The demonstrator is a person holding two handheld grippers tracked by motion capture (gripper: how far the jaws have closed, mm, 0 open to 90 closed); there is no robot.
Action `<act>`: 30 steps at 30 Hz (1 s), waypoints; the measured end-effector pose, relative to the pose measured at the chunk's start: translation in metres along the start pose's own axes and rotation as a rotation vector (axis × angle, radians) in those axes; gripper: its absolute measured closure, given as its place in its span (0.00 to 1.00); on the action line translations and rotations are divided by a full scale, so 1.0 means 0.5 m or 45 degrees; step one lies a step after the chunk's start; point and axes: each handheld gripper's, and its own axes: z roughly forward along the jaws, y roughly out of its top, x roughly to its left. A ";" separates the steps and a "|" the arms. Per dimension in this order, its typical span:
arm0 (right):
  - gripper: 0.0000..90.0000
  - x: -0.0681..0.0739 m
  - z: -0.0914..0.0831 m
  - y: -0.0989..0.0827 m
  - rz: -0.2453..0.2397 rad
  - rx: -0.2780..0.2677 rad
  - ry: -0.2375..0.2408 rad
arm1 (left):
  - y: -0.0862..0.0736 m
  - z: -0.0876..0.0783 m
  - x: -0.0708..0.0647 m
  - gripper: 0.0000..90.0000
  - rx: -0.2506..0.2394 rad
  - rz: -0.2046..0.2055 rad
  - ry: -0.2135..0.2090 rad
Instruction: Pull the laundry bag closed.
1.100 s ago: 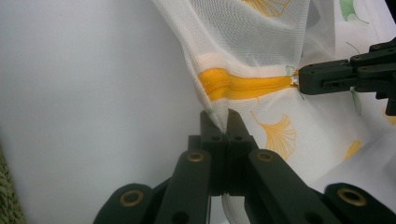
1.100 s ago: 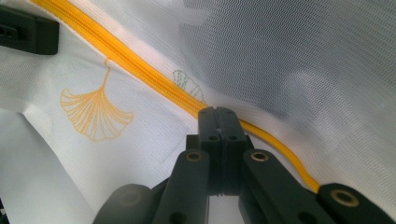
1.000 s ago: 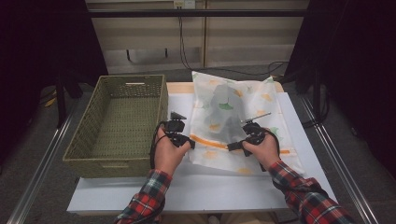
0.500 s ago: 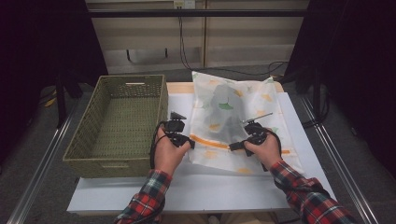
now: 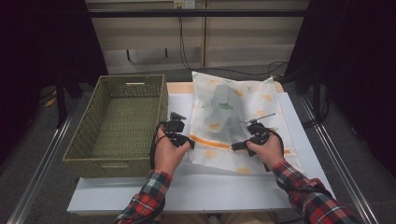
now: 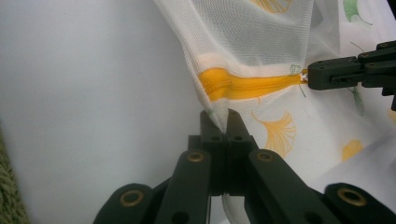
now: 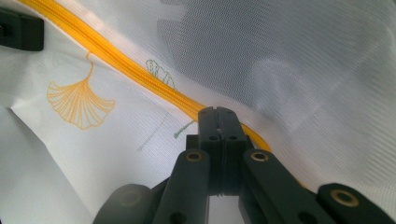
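Note:
A white mesh bag (image 5: 243,107) printed with ginkgo leaves lies flat on the white table (image 5: 210,186), and something dark grey shows through it. An orange zipper (image 5: 212,142) runs across its near end. My left gripper (image 5: 190,143) is shut on the bag's left corner (image 6: 219,116), just below the zipper's end (image 6: 224,86). My right gripper (image 5: 235,146) is shut on the zipper (image 7: 218,112), about halfway along; in the left gripper view its tips (image 6: 310,74) pinch the orange strip's far end. The left gripper's black jaw (image 7: 21,30) shows at the top left of the right gripper view.
A green wicker basket (image 5: 114,161) stands on the table's left, close beside my left hand. Metal rails (image 5: 336,154) run along both sides of the table. Cables (image 5: 243,72) lie on the floor behind the bag.
My right hand has shifted very slightly at the zipper. The left hand and the bag stay where they were.

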 end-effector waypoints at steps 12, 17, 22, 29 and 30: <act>1.00 -0.010 -0.008 -0.006 0.016 0.004 -0.001 | -0.001 0.001 -0.002 1.00 -0.003 0.000 0.010; 1.00 -0.009 -0.011 -0.006 0.004 -0.001 0.001 | -0.001 0.001 -0.001 1.00 0.001 -0.001 0.009; 1.00 -0.012 -0.013 -0.008 0.018 -0.002 -0.002 | -0.001 0.000 -0.001 1.00 0.000 -0.001 0.012; 1.00 -0.014 -0.015 -0.010 0.019 -0.002 -0.010 | -0.001 0.001 -0.002 1.00 -0.006 -0.004 0.012; 1.00 -0.015 -0.015 -0.010 0.017 0.000 -0.011 | -0.001 0.000 -0.002 1.00 -0.004 -0.003 0.011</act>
